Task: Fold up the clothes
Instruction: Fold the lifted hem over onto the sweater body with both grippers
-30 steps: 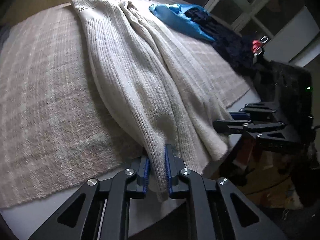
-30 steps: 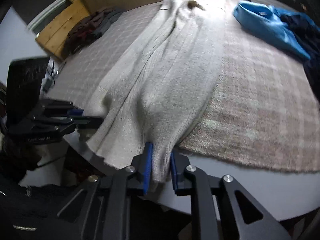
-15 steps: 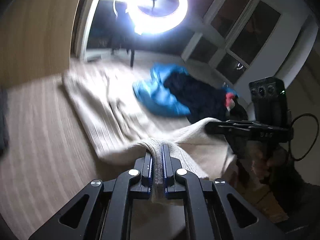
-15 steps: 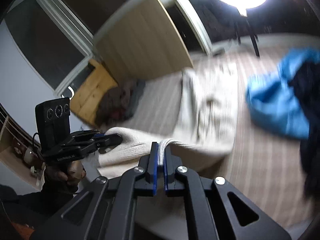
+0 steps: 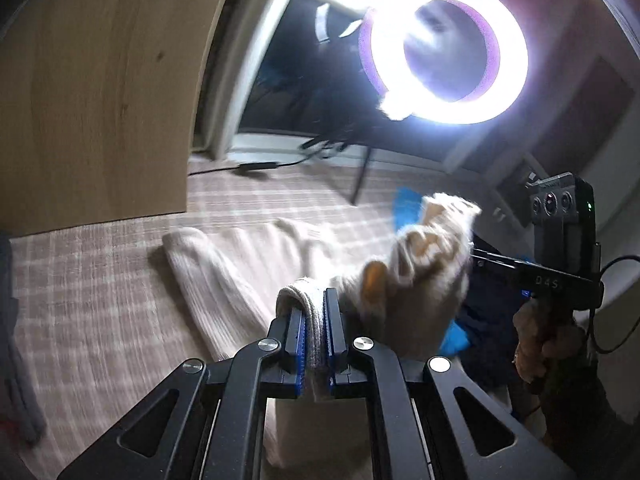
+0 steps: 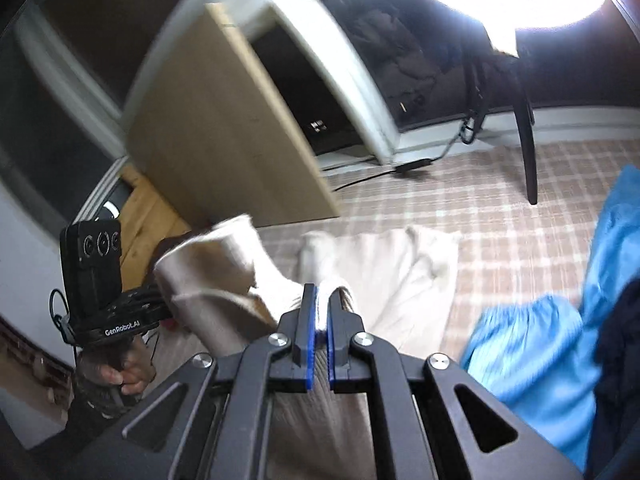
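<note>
A cream ribbed knit sweater [image 5: 224,264] lies lengthwise on the plaid bed cover [image 5: 100,300]. My left gripper [image 5: 314,320] is shut on a fold of its near hem, which is raised off the cover. In the right wrist view my right gripper [image 6: 320,320] is shut on the other corner of the same hem, above the rest of the sweater [image 6: 400,272]. The lifted cloth [image 5: 420,268] stretches and sags between the two grippers. The right gripper [image 5: 500,264] shows at the right of the left view, and the left gripper [image 6: 160,300] at the left of the right view.
A crumpled blue garment [image 6: 540,344] and a dark one [image 6: 620,340] lie right of the sweater. A bright ring light [image 5: 448,52] on a stand [image 6: 528,152] is at the far edge, with a cable [image 5: 256,168]. A wooden board [image 5: 92,80] stands far left.
Both grippers have lifted the hem off the near edge and carried it forward over the sweater toward its far end. The views now look higher, with the ring light in sight.
</note>
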